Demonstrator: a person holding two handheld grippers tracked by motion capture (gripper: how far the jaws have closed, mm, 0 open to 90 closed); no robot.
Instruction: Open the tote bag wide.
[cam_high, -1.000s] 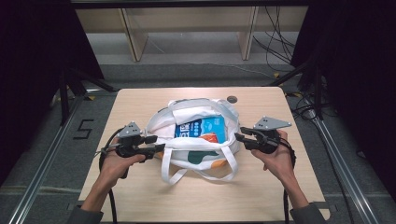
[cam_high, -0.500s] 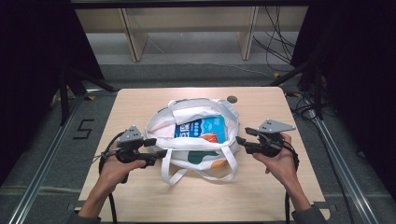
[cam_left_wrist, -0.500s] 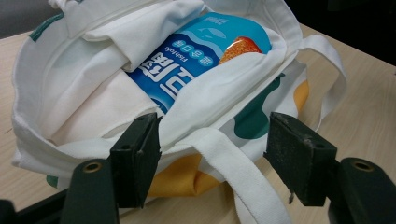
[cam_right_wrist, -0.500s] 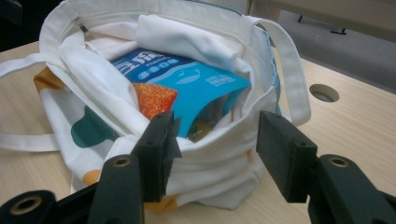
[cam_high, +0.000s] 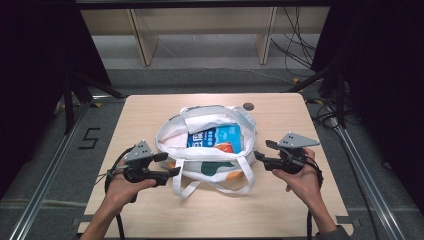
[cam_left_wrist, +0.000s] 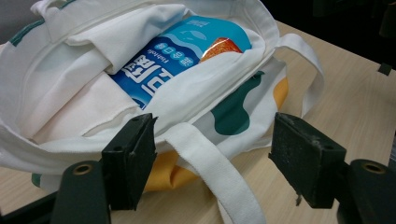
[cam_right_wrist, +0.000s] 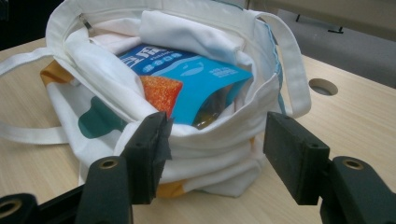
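The left tongs (cam_high: 168, 164) hovered spread and empty just beside the near-left rim of the white tote bag (cam_high: 212, 165), one strap below their jaws. The bag lay mid-desk (cam_high: 280, 210), mouth open, a blue packet (cam_high: 216, 136) inside. The right tongs (cam_high: 262, 151) stood released at its right edge. Apparently packing was done; closing or lifting remained.
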